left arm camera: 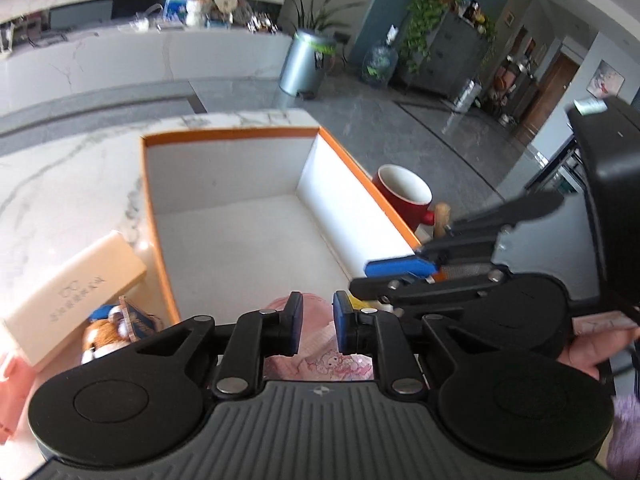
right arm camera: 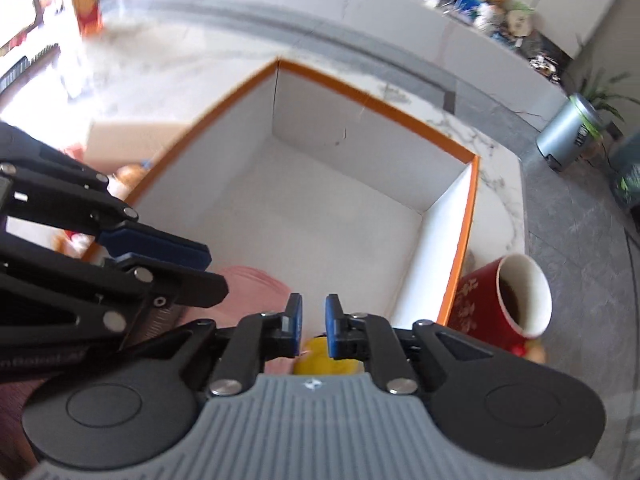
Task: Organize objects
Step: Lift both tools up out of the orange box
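An open orange-edged white box [left arm camera: 240, 232] [right arm camera: 340, 200] sits on the marble table. A pink item [left arm camera: 316, 344] [right arm camera: 256, 292] lies at the box's near end, and a yellow object [right arm camera: 324, 360] lies beside it. My left gripper [left arm camera: 316, 324] hovers just above the pink item, jaws slightly apart, holding nothing. My right gripper [right arm camera: 312, 328] is over the yellow object, jaws slightly apart and empty. Each gripper shows in the other's view: the right one [left arm camera: 400, 276] and the left one [right arm camera: 160, 256].
A red mug [left arm camera: 404, 196] [right arm camera: 508, 300] stands outside the box's right wall near the table edge. A cream carton [left arm camera: 72, 300] and a small plush toy [left arm camera: 108, 332] lie left of the box. The floor and a metal bin [left arm camera: 304, 64] are beyond.
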`<state>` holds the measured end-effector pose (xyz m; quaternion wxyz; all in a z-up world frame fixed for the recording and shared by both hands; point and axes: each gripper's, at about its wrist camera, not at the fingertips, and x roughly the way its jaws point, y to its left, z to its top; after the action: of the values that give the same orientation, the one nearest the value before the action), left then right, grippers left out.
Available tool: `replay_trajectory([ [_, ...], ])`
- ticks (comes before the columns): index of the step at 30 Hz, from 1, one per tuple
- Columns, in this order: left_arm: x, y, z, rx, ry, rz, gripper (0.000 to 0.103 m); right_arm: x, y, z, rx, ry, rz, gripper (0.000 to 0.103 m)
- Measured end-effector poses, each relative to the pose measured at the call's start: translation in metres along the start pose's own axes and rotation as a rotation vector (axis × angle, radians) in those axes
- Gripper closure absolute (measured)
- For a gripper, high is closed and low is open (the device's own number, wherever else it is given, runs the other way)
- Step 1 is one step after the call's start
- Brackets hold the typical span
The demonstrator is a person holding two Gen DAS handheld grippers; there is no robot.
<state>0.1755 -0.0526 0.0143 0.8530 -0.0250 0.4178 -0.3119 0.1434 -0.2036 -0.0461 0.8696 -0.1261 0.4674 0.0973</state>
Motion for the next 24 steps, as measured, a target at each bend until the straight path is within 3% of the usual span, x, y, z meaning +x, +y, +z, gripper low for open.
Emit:
replay_trajectory([
  [4,-0.030,-0.004,-0.015,-0.012,-0.069,0.066,0.077,-0.032,0.015,-0.019,0.133,-0.118,0.021,0.085],
  [9,-0.064,-0.002,-0.034,-0.037,-0.165,0.176,0.070,-0.053,0.029,-0.029,0.214,-0.230,0.047,0.064],
  [13,-0.084,0.003,-0.047,-0.028,-0.231,0.250,0.064,-0.071,0.049,-0.042,0.251,-0.278,0.090,0.062],
  [24,-0.110,0.020,-0.091,-0.087,-0.155,0.350,0.063,-0.062,0.118,-0.049,0.182,-0.277,0.195,0.056],
])
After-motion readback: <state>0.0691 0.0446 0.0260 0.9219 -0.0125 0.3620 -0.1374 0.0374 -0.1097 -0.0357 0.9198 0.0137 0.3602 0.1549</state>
